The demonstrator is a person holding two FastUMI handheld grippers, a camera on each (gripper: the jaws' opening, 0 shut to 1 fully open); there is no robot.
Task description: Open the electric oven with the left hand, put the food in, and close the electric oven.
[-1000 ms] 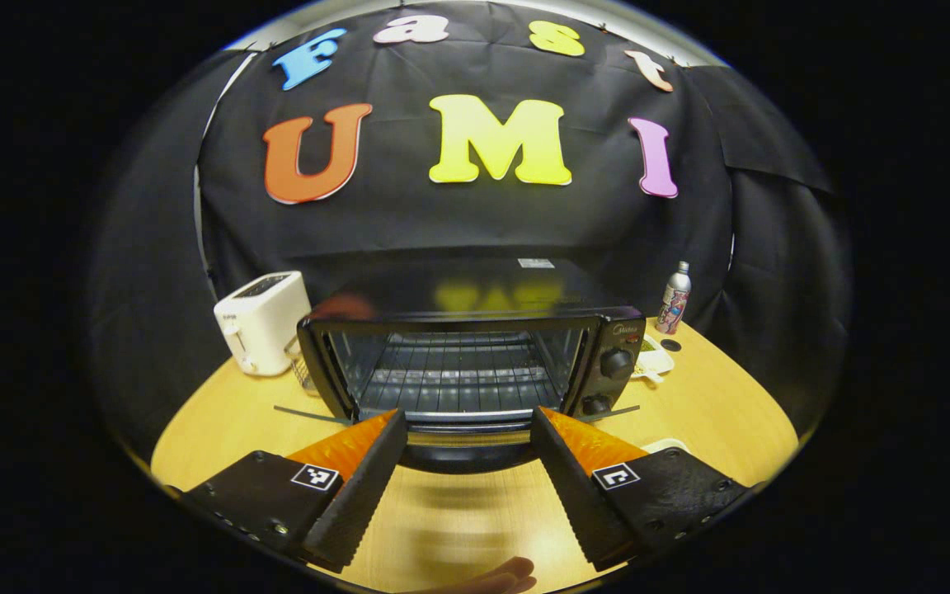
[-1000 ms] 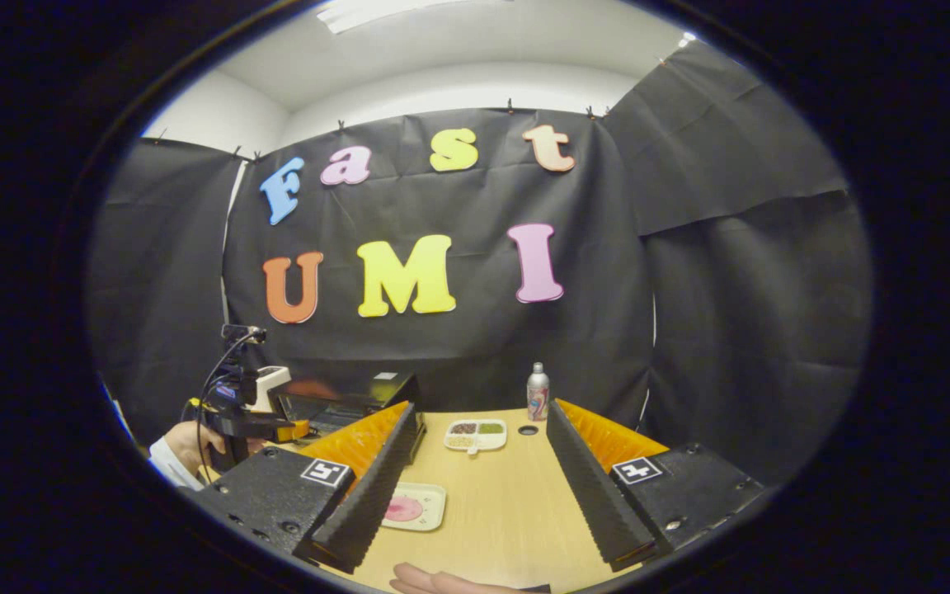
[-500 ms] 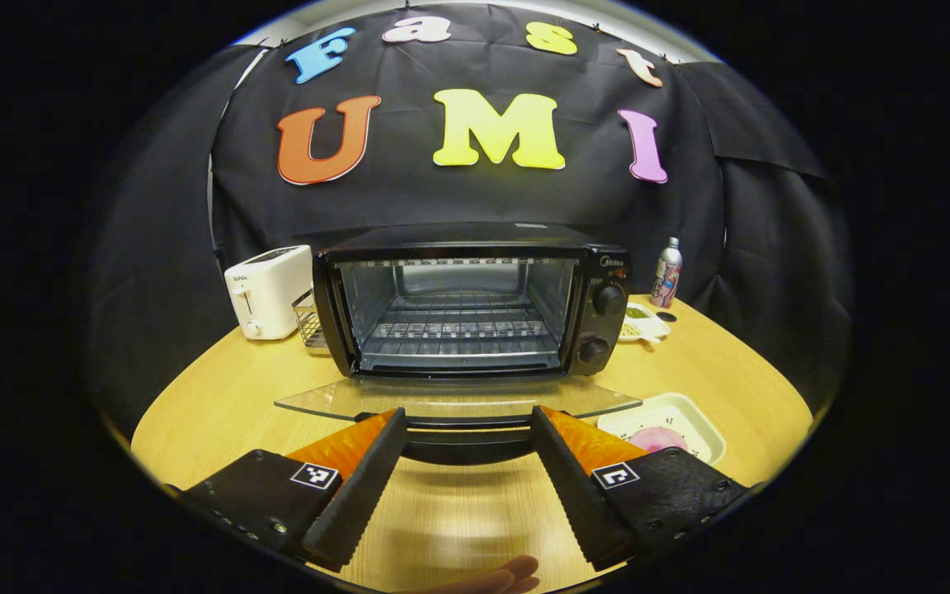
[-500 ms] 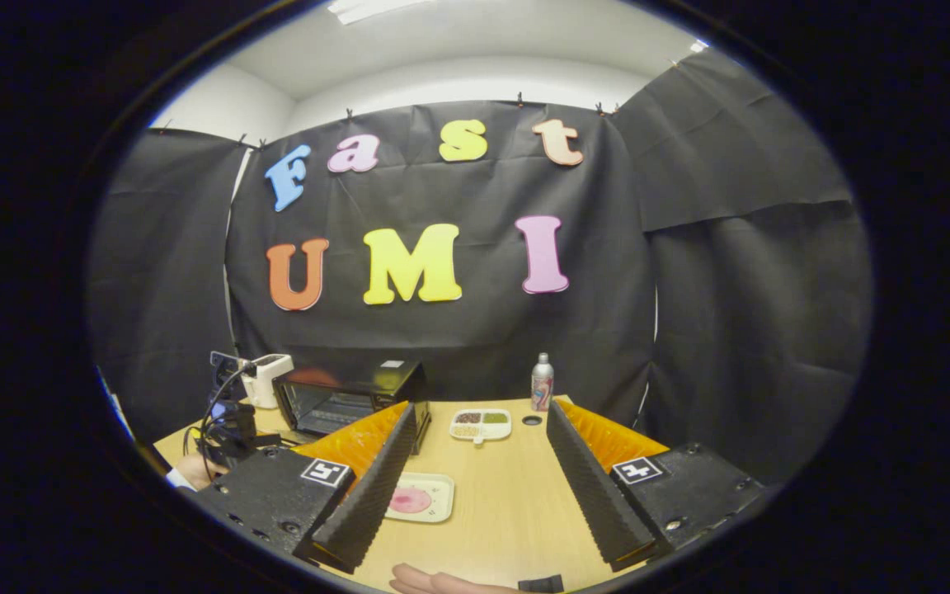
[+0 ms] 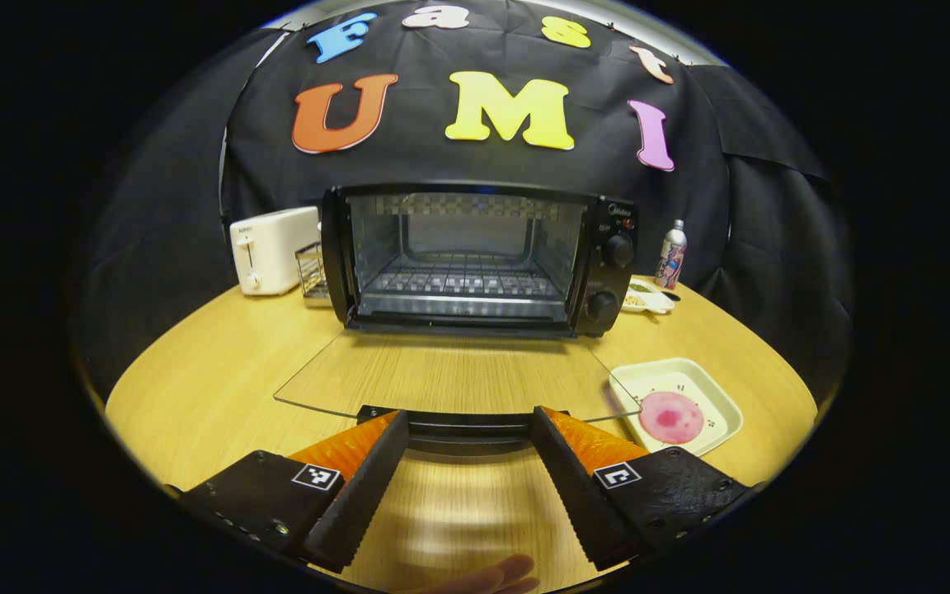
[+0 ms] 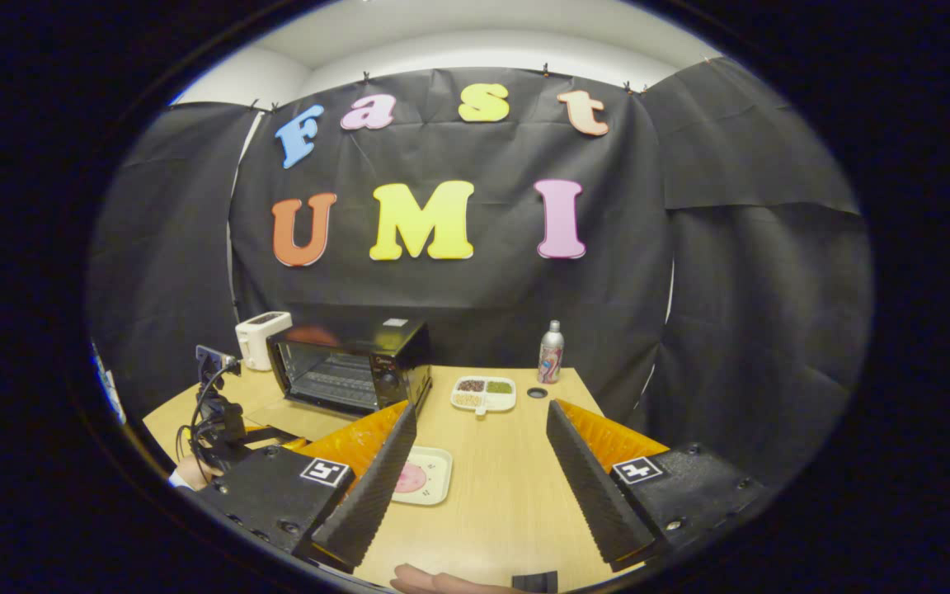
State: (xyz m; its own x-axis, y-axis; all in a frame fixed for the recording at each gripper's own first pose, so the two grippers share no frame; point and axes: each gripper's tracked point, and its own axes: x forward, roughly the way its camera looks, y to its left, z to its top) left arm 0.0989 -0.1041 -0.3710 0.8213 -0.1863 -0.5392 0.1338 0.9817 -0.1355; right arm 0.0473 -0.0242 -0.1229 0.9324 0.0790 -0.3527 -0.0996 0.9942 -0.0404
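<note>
now the left gripper (image 5: 468, 433) is sitting with its fingers spread wide at the oven door handle (image 5: 467, 425), gripping nothing. straight ahead the electric oven (image 5: 475, 257) is standing open, and the food tray (image 5: 677, 405) is lying just right of the fingers. the right gripper (image 6: 482, 429) is hanging open too, empty.

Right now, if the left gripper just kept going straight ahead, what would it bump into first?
Probably the oven door's handle, which sits between the open left gripper fingers, with the glass door lying flat behind it.

Glossy black oven (image 5: 475, 256), clear glass door (image 5: 450, 384), metal rack (image 5: 463, 283); smooth wood-grain table (image 5: 219, 371).
</note>
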